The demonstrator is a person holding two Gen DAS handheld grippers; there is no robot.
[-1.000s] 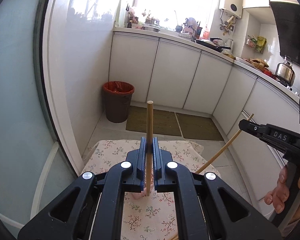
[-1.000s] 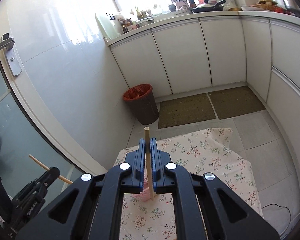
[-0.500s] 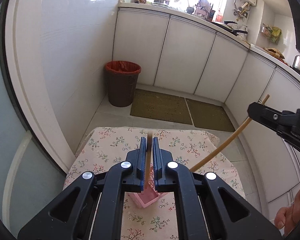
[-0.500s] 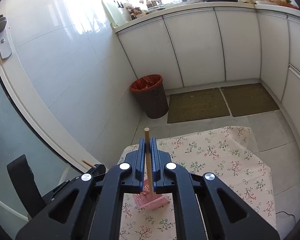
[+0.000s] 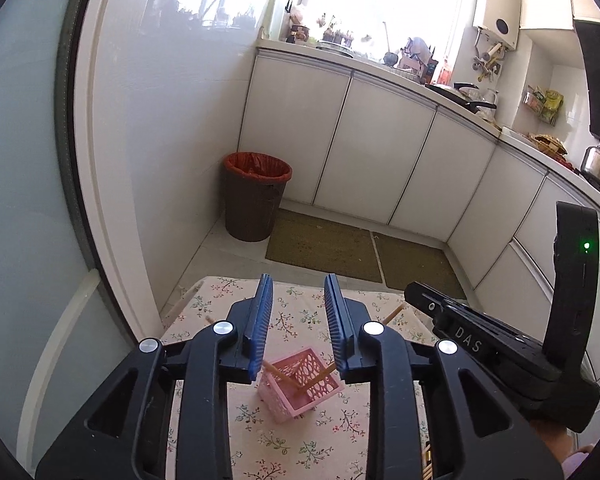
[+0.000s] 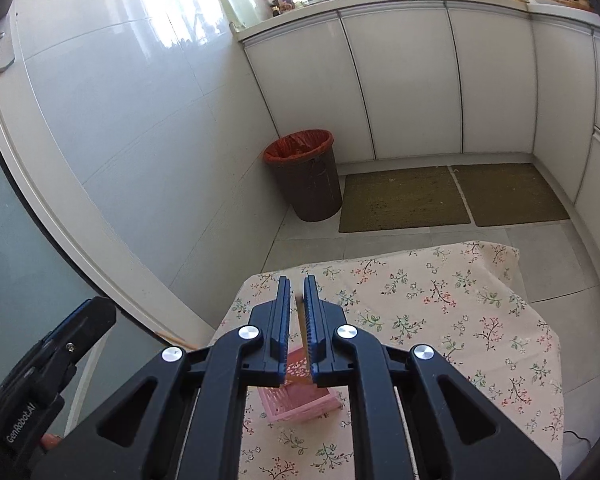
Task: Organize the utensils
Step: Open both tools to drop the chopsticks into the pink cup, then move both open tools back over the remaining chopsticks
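Step in hand: dropping chopsticks into the pink basket (image 5: 300,384), 1 stick from each of my 2 grippers
Left gripper (image 5: 299,280): my fingers here are opening and already stand well apart, with nothing pinched between the pads
Left chopstick (image 5: 278,374): its lower end sits inside the basket and it leans up and away behind my left-hand finger, so I judge this one delivered
Right gripper (image 6: 297,280): fingers narrow, almost together, with the right chopstick (image 6: 300,312) between them and lying against 1 pad; the pinch looks light, though I cannot tell how firm it is
Right chopstick, lower end: from the left wrist view it reaches down into the basket beside the other stick, the 2 leaning opposite ways
Basket: upright on the floral-cloth desk (image 6: 440,320), near the front edge, directly below both sets of fingers
Progress: 1 stick let go, 1 not yet freed, as I judge it
Next move calls for: spreading the right fingers enough for the stick to settle against the basket rim, then lifting both grippers straight up
Care needed: the basket looks light and the sticks are long, so a sideways brush from either finger could tip it
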